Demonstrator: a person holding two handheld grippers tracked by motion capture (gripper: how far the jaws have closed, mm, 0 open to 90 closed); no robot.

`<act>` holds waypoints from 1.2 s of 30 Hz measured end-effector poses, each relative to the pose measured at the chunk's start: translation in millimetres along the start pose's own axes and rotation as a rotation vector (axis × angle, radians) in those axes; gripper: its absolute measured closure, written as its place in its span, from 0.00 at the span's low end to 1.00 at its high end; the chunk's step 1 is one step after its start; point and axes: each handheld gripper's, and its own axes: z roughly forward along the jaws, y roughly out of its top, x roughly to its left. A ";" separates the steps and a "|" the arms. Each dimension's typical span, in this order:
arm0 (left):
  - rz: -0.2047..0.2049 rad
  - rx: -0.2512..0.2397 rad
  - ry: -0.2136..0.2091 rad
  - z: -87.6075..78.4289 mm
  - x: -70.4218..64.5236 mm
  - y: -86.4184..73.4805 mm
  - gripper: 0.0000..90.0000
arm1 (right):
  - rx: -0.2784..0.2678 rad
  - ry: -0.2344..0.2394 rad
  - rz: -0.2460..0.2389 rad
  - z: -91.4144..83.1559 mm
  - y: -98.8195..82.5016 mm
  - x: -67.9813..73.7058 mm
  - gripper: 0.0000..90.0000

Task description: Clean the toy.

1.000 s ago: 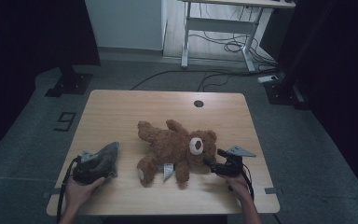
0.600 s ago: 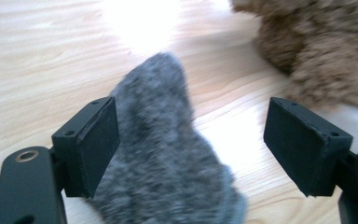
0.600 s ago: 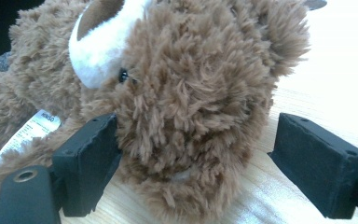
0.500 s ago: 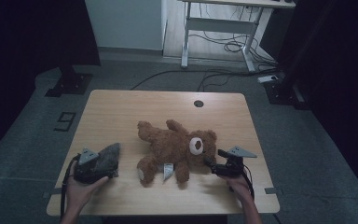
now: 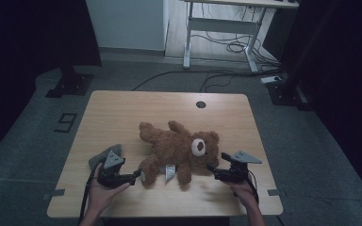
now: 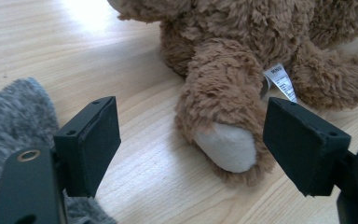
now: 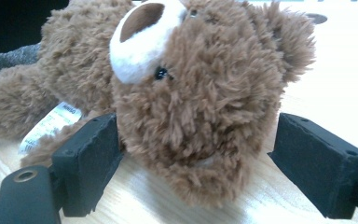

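Left gripper [image 5: 135, 177]: jaws spread wide, nothing pinched. They have just been opening, and in the left gripper view the bear's white-soled foot [image 6: 226, 147] sits between the pads [image 6: 91, 140] without either one pressing it.
Right gripper [image 5: 212, 169]: jaws open on either side of the bear's head [image 7: 200, 116]. One pad looks close to the fur on its side, the other stands apart, so no squeeze that I can make out.
Bear [image 5: 179, 148]: lying on its back mid-table, head to the right, legs to the left, white tag [image 5: 169, 172] on the near side.
Cloth [image 5: 101, 157]: grey knit piece, flat on the table [image 5: 122, 108] at near left, just behind the left gripper, let go.
Progress: looks early, I'd say. Both grippers are lined up on the bear, one at the foot and one at the head, but no grip is made and the bear isn't lifted.
Left to do: close on foot and head, then move or dress the bear, by my guess.
Change: a second ago the left gripper was over the cloth at near left; now it has swung right to the bear's foot. Bear and right gripper sit as they did.
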 end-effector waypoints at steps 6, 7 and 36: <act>-0.012 -0.015 -0.022 2.4 -6.8 -2.8 0.22 | 0.013 -0.007 -0.019 -3.9 -3.2 7.8 0.16; -0.010 -0.016 -0.026 2.8 -8.3 -3.5 0.22 | 0.013 -0.009 -0.019 -5.1 -3.7 9.7 0.16; 0.018 0.065 -0.108 29.9 -36.3 -32.6 0.23 | 0.124 0.007 -0.035 -15.5 -43.5 33.0 0.16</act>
